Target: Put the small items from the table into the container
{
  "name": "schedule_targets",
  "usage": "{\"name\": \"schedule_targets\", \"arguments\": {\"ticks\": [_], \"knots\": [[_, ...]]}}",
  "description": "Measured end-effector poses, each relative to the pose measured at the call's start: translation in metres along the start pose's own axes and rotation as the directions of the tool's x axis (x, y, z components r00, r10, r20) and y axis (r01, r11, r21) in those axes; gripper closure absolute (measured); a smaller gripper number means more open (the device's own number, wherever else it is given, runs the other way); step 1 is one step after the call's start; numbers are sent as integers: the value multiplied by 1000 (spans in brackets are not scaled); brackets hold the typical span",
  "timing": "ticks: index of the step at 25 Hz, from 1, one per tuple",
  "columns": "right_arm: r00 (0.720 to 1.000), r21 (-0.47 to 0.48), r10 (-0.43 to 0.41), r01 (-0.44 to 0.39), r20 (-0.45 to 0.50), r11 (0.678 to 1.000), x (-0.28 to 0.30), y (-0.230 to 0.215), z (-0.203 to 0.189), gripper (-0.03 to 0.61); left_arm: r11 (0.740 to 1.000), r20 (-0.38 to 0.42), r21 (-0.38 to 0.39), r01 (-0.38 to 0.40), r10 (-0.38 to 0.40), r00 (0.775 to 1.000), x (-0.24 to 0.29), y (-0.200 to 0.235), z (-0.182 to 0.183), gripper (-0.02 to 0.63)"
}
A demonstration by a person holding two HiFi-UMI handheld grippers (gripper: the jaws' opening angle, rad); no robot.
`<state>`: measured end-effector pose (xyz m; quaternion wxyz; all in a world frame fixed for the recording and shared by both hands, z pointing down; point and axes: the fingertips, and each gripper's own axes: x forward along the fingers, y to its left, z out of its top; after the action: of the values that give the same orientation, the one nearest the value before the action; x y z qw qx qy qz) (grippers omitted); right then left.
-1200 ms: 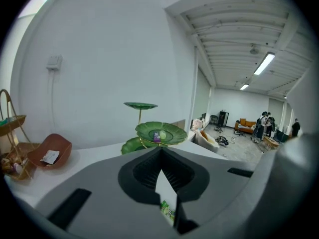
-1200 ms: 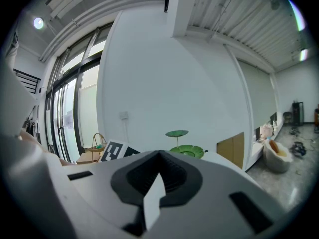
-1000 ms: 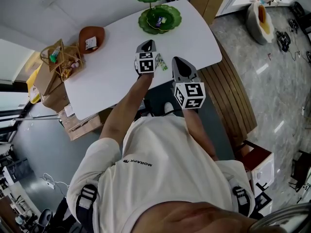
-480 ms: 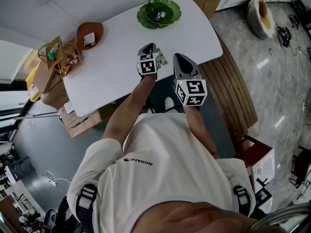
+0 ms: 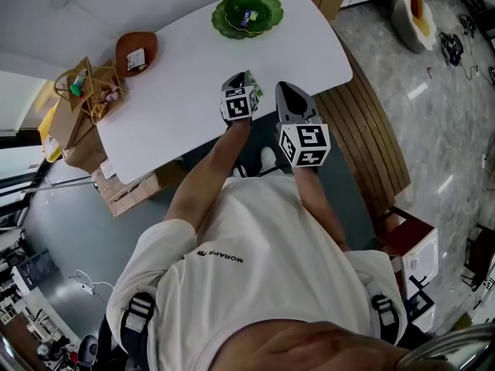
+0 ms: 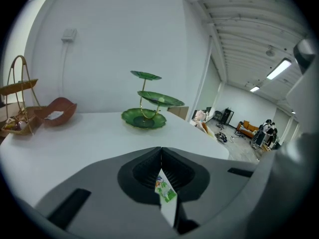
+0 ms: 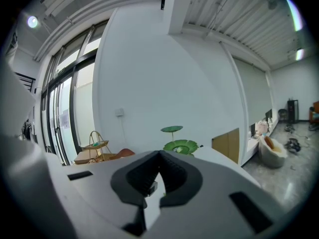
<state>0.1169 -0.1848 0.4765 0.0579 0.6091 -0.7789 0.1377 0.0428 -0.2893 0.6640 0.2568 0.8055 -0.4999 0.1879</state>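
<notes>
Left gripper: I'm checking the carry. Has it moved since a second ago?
Yes. The left gripper has drawn away from the green tiered dish, toward the table's near edge.

In the head view, the marker cube of the left tongs (image 5: 240, 79) hid nearly all of the green packet (image 6: 166, 193). The top edge cut off the upper tier of the green stand (image 5: 271, 5). I could not identify the wire basket (image 5: 87, 91) contents: too small.
</notes>
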Motion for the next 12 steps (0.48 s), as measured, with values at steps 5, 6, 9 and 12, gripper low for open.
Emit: {"name": "schedule_targets", "arguments": {"ticks": [5, 6, 9, 12], "knots": [[1000, 9, -12, 12, -15, 1000, -2, -8, -7, 571, 1000, -59, -15, -13, 12, 998, 9, -2, -31, 611], [1000, 11, -15, 15, -18, 1000, -2, -10, -8, 571, 1000, -64, -17, -11, 10, 998, 11, -3, -34, 611], [999, 16, -23, 24, -27, 1000, -4, -15, -12, 571, 1000, -76, -5, 0, 0, 997, 16, -10, -43, 609], [999, 21, -28, 29, -35, 999, -5, -19, -16, 571, 1000, -93, 29, 6, -4, 996, 22, -15, -55, 609]]}}
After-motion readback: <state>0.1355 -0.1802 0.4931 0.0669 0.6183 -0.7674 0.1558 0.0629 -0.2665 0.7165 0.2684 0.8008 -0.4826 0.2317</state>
